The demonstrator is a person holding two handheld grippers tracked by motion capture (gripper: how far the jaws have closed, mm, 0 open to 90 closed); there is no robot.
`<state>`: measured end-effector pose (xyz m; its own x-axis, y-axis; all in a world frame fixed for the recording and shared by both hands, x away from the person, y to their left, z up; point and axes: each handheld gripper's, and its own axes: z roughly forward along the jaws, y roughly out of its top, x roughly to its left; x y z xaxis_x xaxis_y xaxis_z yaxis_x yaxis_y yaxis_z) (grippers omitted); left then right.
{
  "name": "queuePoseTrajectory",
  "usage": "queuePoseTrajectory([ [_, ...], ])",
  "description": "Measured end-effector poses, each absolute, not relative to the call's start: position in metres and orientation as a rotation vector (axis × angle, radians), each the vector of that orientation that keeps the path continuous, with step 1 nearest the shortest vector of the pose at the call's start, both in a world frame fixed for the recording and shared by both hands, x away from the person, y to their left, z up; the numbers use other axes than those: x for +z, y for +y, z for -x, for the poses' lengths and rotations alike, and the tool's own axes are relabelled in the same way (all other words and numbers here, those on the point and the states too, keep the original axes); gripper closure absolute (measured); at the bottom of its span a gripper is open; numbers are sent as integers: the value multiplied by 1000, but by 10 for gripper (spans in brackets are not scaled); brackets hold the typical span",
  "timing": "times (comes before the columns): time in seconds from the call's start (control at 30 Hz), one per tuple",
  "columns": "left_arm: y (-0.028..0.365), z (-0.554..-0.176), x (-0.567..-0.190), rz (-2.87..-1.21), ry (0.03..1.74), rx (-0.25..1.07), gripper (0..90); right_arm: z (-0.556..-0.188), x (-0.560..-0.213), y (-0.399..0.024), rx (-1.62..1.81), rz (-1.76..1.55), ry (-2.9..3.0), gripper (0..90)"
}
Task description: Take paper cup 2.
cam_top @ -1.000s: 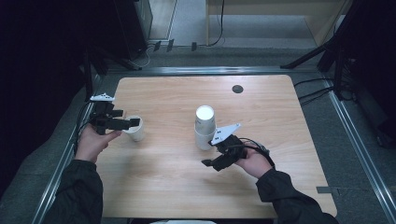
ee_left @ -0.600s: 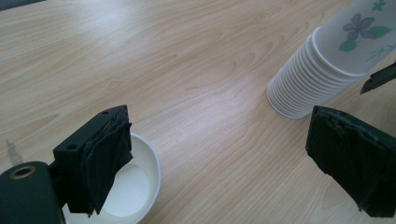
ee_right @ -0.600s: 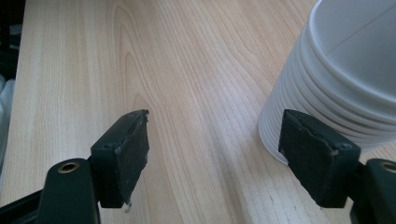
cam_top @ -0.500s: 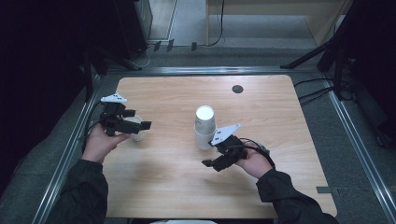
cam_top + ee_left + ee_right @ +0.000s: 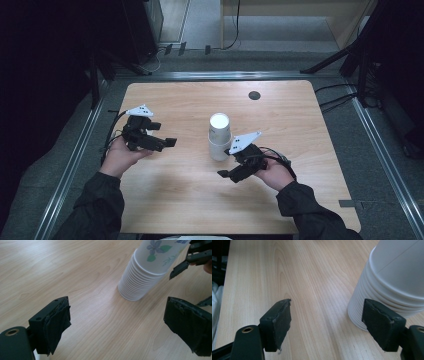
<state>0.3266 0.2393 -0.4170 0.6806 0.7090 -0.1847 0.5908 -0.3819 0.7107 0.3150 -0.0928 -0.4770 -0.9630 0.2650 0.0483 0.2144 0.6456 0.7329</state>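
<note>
A stack of white paper cups (image 5: 219, 136) stands upright at the table's middle. In the left gripper view the stack (image 5: 142, 277) has a flower-printed cup on top. My left gripper (image 5: 162, 134) hovers left of the stack and points at it. Its jaws are open with bare wood between them (image 5: 118, 307). My right gripper (image 5: 230, 165) sits at the stack's near right side, pointing left. Its jaws (image 5: 328, 307) have just been opening, with nothing between them. The stack (image 5: 387, 285) stands just past the right-hand pad (image 5: 382, 325).
The wooden table (image 5: 310, 150) has a small dark round hole (image 5: 254, 95) near its far edge. Metal rails run along the floor on both sides. The other gripper's jaw (image 5: 190, 260) shows beside the stack in the left gripper view.
My left gripper has moved right, toward the stack. The single white cup that stood at its jaws is now covered by the gripper. The right hand has stayed put.
</note>
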Motion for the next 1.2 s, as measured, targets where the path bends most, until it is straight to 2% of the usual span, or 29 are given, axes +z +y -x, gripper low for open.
queuePoseTrajectory([
  [0.4,218,-320,-424,-2129,917,156,71,-316,-461,-105,1310,-447,2783,178],
  [0.9,190,-308,-436,-2159,827,95,77,-327,-445,-119,1293,-488,2804,162],
  [1.2,174,-297,-444,-2207,766,102,76,-338,-433,-126,1306,-548,2757,164],
])
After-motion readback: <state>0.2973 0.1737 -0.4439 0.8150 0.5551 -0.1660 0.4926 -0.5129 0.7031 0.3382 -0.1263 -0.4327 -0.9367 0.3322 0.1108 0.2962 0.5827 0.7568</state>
